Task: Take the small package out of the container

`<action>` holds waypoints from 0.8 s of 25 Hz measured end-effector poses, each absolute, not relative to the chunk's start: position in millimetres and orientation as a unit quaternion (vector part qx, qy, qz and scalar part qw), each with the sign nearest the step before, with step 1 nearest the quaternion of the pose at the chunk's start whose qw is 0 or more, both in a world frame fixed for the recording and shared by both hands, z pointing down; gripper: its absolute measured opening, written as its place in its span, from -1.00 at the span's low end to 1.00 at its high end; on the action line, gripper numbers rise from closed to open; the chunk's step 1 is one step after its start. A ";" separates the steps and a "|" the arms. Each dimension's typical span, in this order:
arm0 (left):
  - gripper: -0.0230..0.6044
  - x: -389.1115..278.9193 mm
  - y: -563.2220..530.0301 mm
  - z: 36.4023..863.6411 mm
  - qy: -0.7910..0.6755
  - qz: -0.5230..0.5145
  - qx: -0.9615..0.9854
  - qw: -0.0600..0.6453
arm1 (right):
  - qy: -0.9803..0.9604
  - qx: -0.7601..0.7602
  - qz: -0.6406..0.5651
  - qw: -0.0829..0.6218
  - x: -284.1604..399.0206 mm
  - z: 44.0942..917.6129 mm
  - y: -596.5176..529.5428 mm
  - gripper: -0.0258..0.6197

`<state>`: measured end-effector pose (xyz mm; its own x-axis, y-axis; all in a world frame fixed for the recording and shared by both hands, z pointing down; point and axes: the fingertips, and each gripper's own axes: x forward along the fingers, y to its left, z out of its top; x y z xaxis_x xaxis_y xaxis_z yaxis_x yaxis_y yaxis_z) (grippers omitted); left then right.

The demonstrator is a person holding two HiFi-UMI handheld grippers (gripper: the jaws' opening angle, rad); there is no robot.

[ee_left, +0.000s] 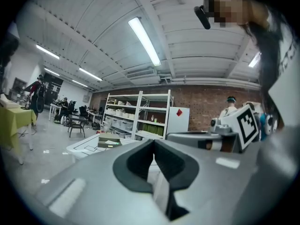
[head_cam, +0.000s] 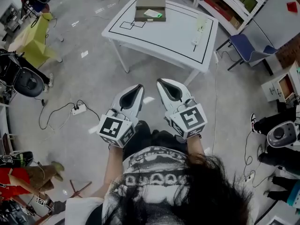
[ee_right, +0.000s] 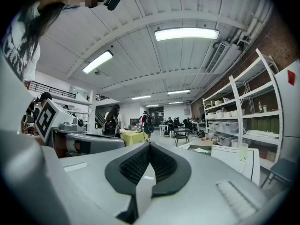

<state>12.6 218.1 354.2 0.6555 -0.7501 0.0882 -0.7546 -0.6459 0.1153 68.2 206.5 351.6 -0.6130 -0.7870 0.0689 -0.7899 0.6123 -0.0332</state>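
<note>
A brown cardboard container (head_cam: 150,8) stands at the far side of a white table (head_cam: 164,36) marked with black lines. A small white package with a green patch (head_cam: 153,14) lies at the container's front edge. Both grippers hang over the floor, well short of the table. My left gripper (head_cam: 139,86) and right gripper (head_cam: 161,81) point toward it side by side, each shut with nothing between its jaws. In the left gripper view, the container (ee_left: 108,141) shows far off beyond the shut left gripper (ee_left: 153,141). Past the shut right gripper (ee_right: 149,144), the right gripper view shows the container (ee_right: 202,145) small and distant.
A white strip-shaped item (head_cam: 200,29) lies near the table's right edge. A blue chair (head_cam: 251,50) stands right of the table, with shelves behind it. A power strip (head_cam: 78,109) and cables lie on the floor at left. A yellow-draped table (head_cam: 35,36) stands further left. People stand at both edges.
</note>
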 end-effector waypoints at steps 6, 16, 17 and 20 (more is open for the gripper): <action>-0.93 16.7 206.7 352.7 -0.424 0.019 0.902 0.073 | -0.903 0.427 0.040 0.027 70.6 358.9 198.2 -0.93; -0.93 19.7 156.2 360.4 -0.410 0.027 0.909 0.077 | -0.901 0.430 0.047 0.023 70.0 363.1 148.7 -0.93; -0.93 17.5 146.6 360.1 -0.409 0.027 0.909 0.077 | -0.901 0.431 0.048 0.025 68.1 363.7 140.2 -0.93; -0.93 9.5 116.0 358.7 -0.404 0.024 0.911 0.076 | -0.899 0.435 0.047 0.024 60.5 361.9 109.7 -0.93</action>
<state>9.5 116.0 358.7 0.6728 -0.7323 0.1049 -0.7396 -0.6623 0.1196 60.5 109.7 361.9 -0.6204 -0.7798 0.0837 -0.7843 0.6170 -0.0642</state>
